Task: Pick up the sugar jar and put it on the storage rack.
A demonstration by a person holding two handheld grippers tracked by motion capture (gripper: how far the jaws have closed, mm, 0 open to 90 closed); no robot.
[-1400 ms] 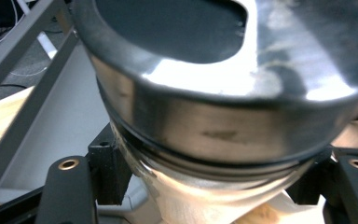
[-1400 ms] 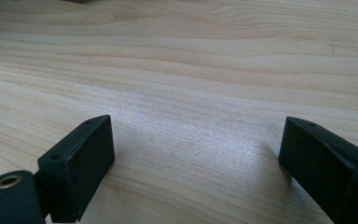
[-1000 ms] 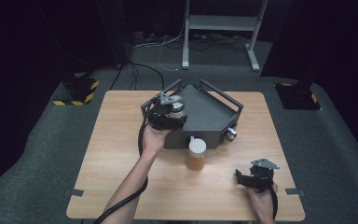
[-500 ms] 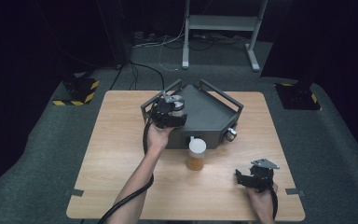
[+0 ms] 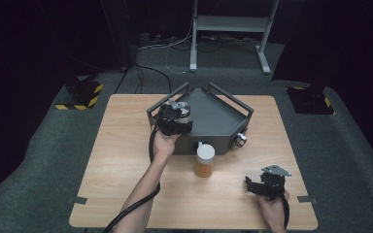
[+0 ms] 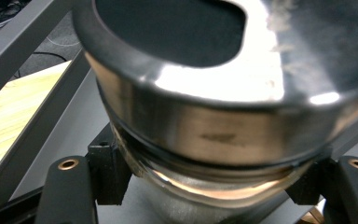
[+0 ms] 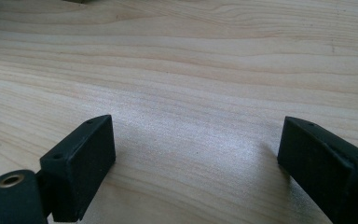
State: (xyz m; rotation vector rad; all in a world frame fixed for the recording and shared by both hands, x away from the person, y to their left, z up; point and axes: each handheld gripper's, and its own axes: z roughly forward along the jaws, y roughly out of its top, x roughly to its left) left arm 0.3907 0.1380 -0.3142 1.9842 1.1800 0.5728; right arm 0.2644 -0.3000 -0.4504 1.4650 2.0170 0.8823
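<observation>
My left gripper (image 5: 176, 120) is shut on a glass jar with a shiny metal lid (image 5: 181, 108), held over the left corner of a dark grey railed tray (image 5: 223, 121). In the left gripper view the jar (image 6: 214, 107) sits very close, gripped at its glass neck between both black jaws of the left gripper (image 6: 209, 189). My right gripper (image 5: 267, 183) rests low on the wooden table (image 5: 126, 160) at the front right. It is open, and the right gripper (image 7: 196, 154) has only bare wood between its jaws.
A small bottle with a white cap and amber contents (image 5: 204, 160) stands upright just in front of the tray. A metal knob (image 5: 239, 140) sticks out of the tray's front right face. On the floor beyond lie cables and a stand's legs (image 5: 228, 43).
</observation>
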